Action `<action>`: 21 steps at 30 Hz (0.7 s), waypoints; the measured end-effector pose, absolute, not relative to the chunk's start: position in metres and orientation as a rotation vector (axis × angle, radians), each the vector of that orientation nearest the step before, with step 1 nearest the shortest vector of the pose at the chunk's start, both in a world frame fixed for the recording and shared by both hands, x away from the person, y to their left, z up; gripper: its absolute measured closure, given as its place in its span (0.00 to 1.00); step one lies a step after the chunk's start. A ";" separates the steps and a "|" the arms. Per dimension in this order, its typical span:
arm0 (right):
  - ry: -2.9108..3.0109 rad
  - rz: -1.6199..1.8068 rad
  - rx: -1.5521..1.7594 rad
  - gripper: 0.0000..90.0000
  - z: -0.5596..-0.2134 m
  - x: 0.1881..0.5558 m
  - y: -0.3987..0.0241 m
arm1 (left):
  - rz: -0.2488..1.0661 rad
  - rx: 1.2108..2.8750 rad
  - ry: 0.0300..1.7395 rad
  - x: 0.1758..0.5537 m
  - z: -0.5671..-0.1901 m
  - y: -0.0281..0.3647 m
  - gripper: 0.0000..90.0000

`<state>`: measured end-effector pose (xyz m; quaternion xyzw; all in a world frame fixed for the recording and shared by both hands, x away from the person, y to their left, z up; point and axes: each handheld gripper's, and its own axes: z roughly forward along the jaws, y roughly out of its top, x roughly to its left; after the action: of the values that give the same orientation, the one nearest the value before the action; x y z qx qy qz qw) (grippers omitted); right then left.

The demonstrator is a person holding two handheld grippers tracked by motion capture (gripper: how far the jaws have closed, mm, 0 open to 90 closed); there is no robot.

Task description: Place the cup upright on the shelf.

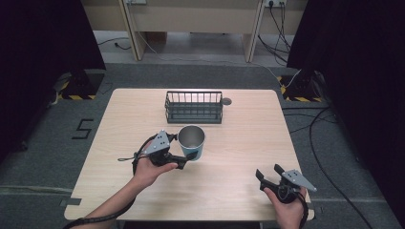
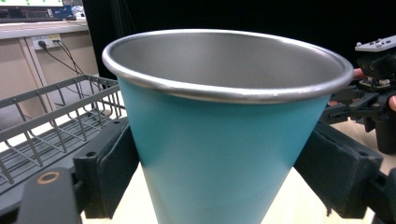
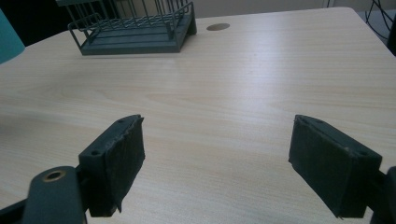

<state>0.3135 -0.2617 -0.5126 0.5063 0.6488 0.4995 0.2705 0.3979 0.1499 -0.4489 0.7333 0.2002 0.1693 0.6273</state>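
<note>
Worktop (image 1: pixel 239 191) carries a wire rack (image 1: pixel 194 108) near its far edge; just before it, the teal cup (image 1: pixel 192 141) sits pinched upright by the left gripper (image 1: pixel 187 156). Lift it level, clearing the rack's rim. Right gripper (image 1: pixel 268 172) rests spread near the front edge.

The left tool (image 1: pixel 187 159) points right, its jaws closed around something; the right tool (image 1: pixel 270 172) sits low, near the person, with jaws spread wide.
</note>
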 end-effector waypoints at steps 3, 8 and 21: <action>1.749 1.344 1.365 0.21 -0.513 0.314 -0.262 | 0.395 1.679 0.462 0.401 -0.447 0.150 0.18; 1.750 1.344 1.364 0.21 -0.513 0.314 -0.262 | 0.407 1.670 0.478 0.407 -0.444 0.153 0.18; 1.750 1.343 1.364 0.21 -0.513 0.314 -0.261 | 0.441 1.661 0.501 0.424 -0.436 0.155 0.18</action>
<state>0.3136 -0.2614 -0.5125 0.5063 0.6495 0.4985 0.2707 0.4237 0.1549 -0.4362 0.7239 0.2184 0.1922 0.6256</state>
